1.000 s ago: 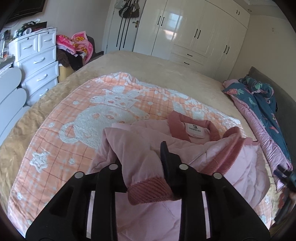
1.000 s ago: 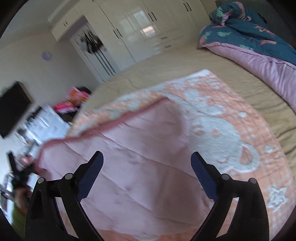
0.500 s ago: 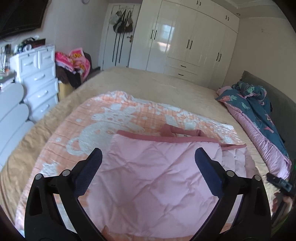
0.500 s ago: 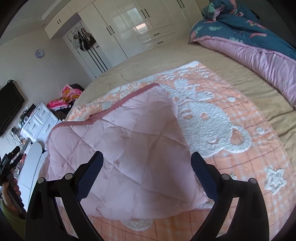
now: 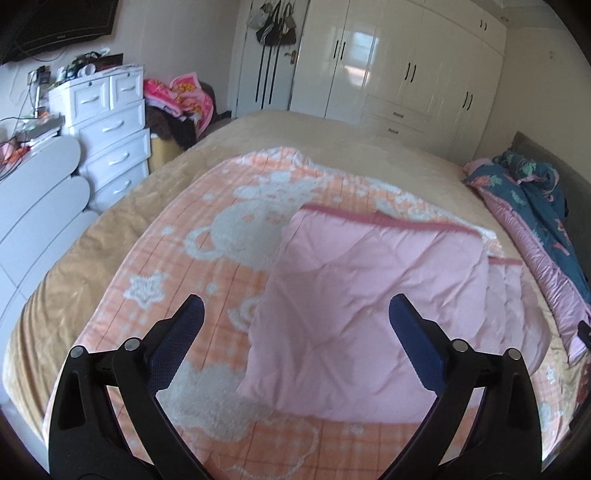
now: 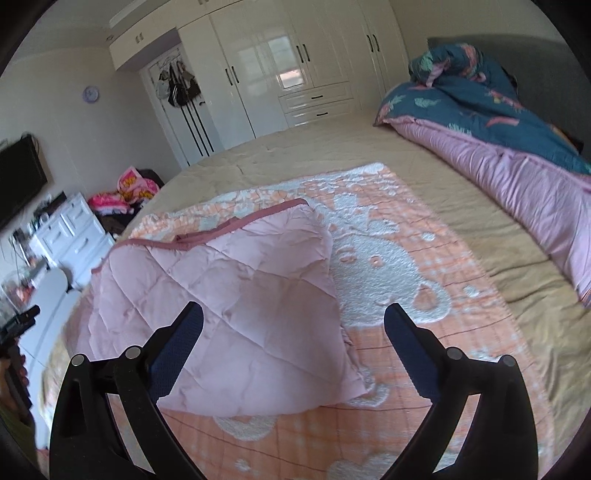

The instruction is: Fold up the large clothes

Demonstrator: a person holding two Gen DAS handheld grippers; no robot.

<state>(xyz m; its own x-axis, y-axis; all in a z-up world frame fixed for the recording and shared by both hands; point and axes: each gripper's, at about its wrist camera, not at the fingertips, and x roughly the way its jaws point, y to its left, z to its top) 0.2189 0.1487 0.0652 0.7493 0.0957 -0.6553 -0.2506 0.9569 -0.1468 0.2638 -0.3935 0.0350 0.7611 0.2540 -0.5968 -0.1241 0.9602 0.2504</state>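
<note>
Jacket (image 5: 373, 295) = pink quilted, lying folded on the orange/white blanket (image 5: 207, 266) that's spread over the tan bed (image 5: 325, 136). Darker pink trim runs along its far edge; lower layers stick out on the side twd the duvet.

L gripper (image 5: 295, 321): fingers (image 5: 184, 332) wide apart, jaws just opened up, nothing between them — jacket sits beyond and below, no contact. Pointed down at the jacket's near half.

R gripper (image 6: 293, 321): fingers (image 6: 404, 339) also spread wide, empty. In R wrist view, jacket (image 6: 229, 306) is left of centre, its near corner lying on the blanket (image 6: 406, 280); R finger frames bare blanket w/ the white bear print.

Other stuff:
- teal/pink duvet (image 6: 498, 140) bunched along the far side of the bed, well apart from jacket
- white wardrobe (image 5: 402, 70) on the back wall, bags hung on the door (image 5: 273, 26) next to it
- white drawer unit (image 5: 110, 136) beside the bed, pile of pink clothes (image 5: 181, 99) just beside it
- TV (image 6: 18, 177) on the wall, R view
- L gripper's black tip (image 6: 20, 321) visible at far left edge of R view; state not readable from there.
</note>
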